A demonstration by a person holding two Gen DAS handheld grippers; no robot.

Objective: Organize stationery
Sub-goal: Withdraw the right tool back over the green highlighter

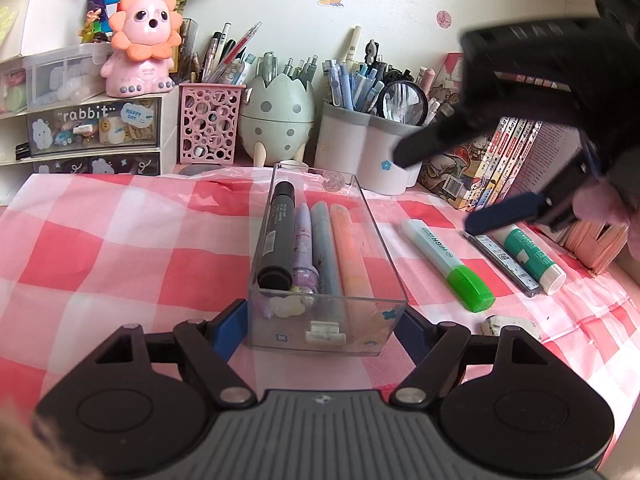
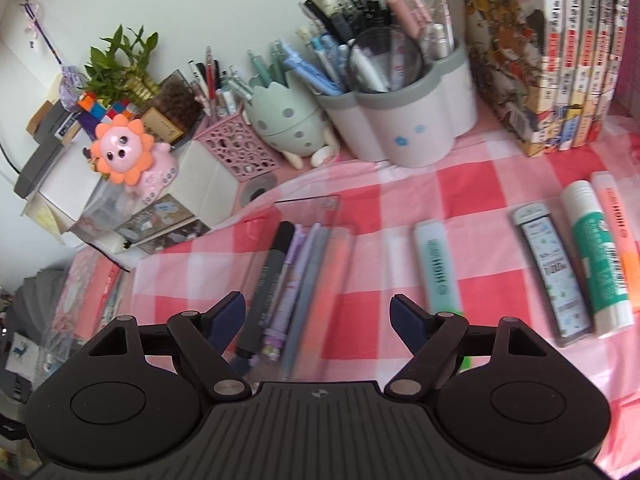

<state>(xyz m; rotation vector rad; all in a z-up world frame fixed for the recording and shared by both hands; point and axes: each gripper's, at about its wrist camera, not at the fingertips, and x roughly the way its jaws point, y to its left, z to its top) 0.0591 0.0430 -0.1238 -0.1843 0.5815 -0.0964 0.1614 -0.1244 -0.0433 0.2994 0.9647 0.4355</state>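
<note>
The left gripper (image 1: 322, 320) jaws are clamped on the clear tray (image 1: 326, 332) at 6 o'clock on the table (image 1: 120, 240). The right gripper (image 2: 318, 316) jaws stand apart, empty, above it; the green highlighter (image 1: 448, 260) lies at 3 o'clock of the tray.

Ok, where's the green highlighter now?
In the left wrist view the green highlighter lies on the checked cloth, right of the clear box and left of the lead case.

We see a pink-checked tablecloth (image 1: 120, 248) under everything. On it rest our clear tray (image 1: 376, 240), green highlighter (image 1: 448, 264), glue stick (image 1: 528, 254) and lead case (image 1: 505, 258).
</note>
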